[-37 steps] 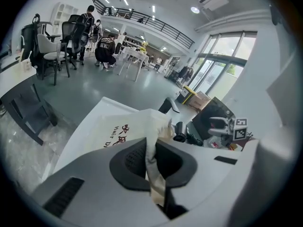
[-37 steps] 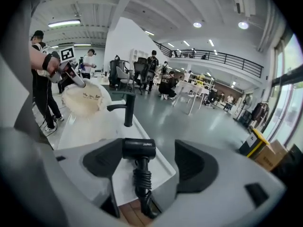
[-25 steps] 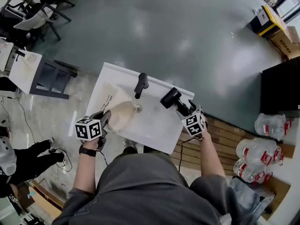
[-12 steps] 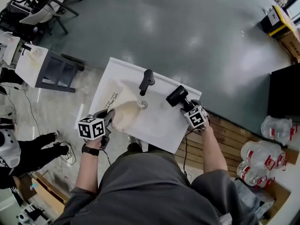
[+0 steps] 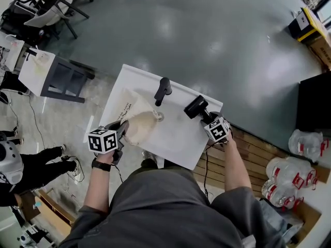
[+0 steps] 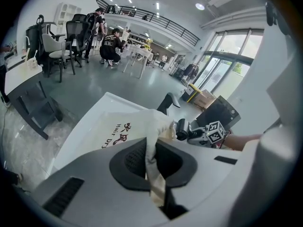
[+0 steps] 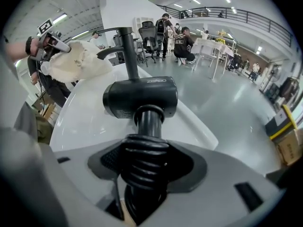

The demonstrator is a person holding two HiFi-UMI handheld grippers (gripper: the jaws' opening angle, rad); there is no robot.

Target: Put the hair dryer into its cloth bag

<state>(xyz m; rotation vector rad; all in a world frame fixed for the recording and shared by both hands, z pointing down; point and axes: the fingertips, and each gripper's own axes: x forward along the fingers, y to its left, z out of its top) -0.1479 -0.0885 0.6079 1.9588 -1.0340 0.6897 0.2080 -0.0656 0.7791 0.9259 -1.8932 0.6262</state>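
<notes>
Here, at a white washbasin (image 5: 176, 138) with a black faucet (image 5: 163, 88), a person works two hand-held grippers. The left gripper (image 5: 122, 129) has its jaws pressed together on a fold of the cream cloth bag (image 5: 137, 124), pinching the fabric near the bag's mouth. The bag hangs over the left part of the basin, its far end lying toward the faucet, with dark red lettering (image 6: 113, 134) showing on its side. Compared with a second ago, this gripper and the bag sit in the same spot relative to the faucet.

The right gripper (image 5: 207, 119) has changed. Its jaws, spread at their widest a second ago, have just been closing, and they are now clamped on the handle of the black hair dryer (image 5: 195, 106), where the black cord (image 7: 142, 167) is wound in coils around it. The gripper's marker cube (image 5: 217, 130) lies closer to the dryer's body than in the earlier frames.

The hair dryer is on the right part of the basin, just right of the faucet and well apart from the bag, wholly outside it. Its barrel points across the basin. Whether it rests on the white surface or is lifted just off it cannot be told.
</notes>
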